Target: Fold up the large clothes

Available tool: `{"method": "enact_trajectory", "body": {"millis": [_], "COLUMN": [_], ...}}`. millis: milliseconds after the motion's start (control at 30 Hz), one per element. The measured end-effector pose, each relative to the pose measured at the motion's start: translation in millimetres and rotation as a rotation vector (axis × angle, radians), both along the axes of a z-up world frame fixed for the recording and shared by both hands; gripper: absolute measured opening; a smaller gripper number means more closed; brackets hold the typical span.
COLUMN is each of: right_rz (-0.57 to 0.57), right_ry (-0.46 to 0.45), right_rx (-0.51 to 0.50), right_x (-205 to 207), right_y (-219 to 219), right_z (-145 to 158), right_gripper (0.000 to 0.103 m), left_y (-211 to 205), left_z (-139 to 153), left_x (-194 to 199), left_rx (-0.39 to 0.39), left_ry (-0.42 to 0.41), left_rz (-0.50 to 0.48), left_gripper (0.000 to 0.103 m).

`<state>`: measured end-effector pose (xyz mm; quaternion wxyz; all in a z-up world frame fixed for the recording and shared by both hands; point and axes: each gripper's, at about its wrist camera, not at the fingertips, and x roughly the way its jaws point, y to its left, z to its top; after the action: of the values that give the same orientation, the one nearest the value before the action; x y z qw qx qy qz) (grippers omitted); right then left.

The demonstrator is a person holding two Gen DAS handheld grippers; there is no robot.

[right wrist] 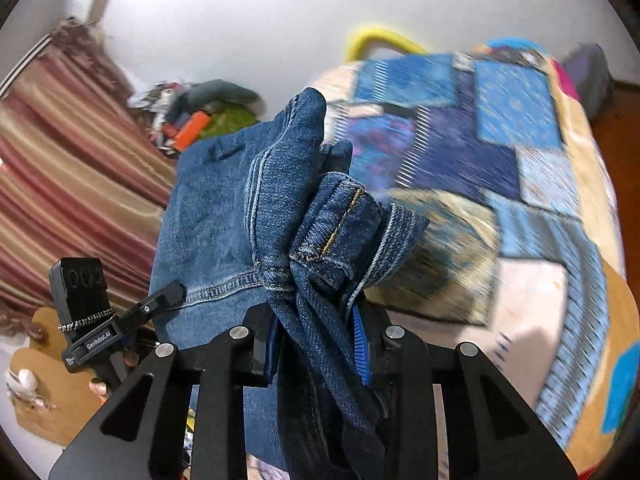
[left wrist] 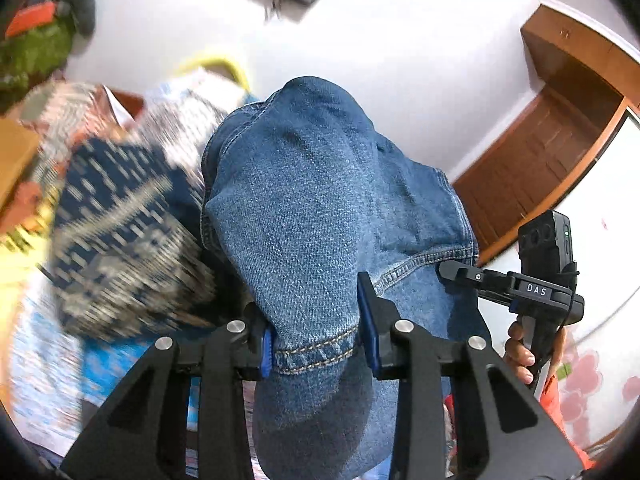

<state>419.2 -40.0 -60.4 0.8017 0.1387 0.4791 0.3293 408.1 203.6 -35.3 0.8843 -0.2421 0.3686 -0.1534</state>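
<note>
We have both tongs, left tongs and right tongs, clamped on jeans above the bed, folding barely begun.

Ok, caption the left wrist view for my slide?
Left gripper clamps the hem of blue jeans; right gripper grips the same hem alongside.

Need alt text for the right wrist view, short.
The right gripper pinches a bunched hem of blue jeans above a patchwork bedspread. The left gripper grips the denim at lower left, before a striped curtain.
</note>
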Motion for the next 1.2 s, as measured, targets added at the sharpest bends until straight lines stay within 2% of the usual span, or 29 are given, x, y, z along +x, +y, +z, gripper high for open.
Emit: {"method": "enact_trajectory", "body": {"millis": [133, 333, 467, 600, 667, 767, 867, 933, 967, 1067, 1200], "right_rz": [0.045, 0.108, 0.131, 0.124, 0.114, 0.089, 0.070, 0.051, 0.036, 0.030, 0.049], "right_ry": [-0.064, -0.077, -0.079, -0.069, -0.043, 0.009, 0.058, 0.071, 0.063, 0.049, 0.018], "right_rx": [0.029, 0.067, 0.045, -0.006, -0.020, -0.070, -0.171, -0.218, -0.244, -0.282, -0.315], "right_x": [10.9, 35.6, 55.0, 73.2, 86.4, 103.7, 114.4, 116.8, 116.3, 112.5, 94.5], "right_y": [52.6, 110.6, 147.2, 173.6, 183.7, 196.4, 210.3, 212.9, 212.6, 207.2, 195.7], "right_z": [15.8, 10.9, -1.8, -23.6, -42.0, -77.7, -112.5, -127.4, -131.7, -129.4, -109.3], "right_gripper": [0.027, 0.026, 0.026, 0.026, 0.027, 0.027, 0.028, 0.030, 0.033, 0.039, 0.039], "left_y": [44.5, 103.2, 125.5, 148.9, 154.6, 161.2, 161.5, 157.5, 155.5, 147.7, 130.5], "left_z": [24.4, 38.7, 19.0, -21.8, -34.1, -73.5, -98.9, -104.6, -105.0, -99.3, -82.9], "left_x": [4.9, 16.5, 34.3, 65.7, 74.0, 94.0, 105.5, 106.7, 105.9, 99.6, 78.4], "left_rx": [0.050, 0.095, 0.121, 0.123, 0.132, 0.167, 0.227, 0.253, 0.261, 0.298, 0.417], "left_ry": [-0.032, -0.033, 0.011, 0.084, 0.118, 0.191, 0.229, 0.229, 0.228, 0.233, 0.216], "left_rz": [0.073, 0.158, 0.194, 0.235, 0.253, 0.267, 0.280, 0.276, 0.277, 0.286, 0.308], "left_gripper": [0.034, 0.034, 0.034, 0.034, 0.034, 0.036, 0.047, 0.058, 0.060, 0.061, 0.060]}}
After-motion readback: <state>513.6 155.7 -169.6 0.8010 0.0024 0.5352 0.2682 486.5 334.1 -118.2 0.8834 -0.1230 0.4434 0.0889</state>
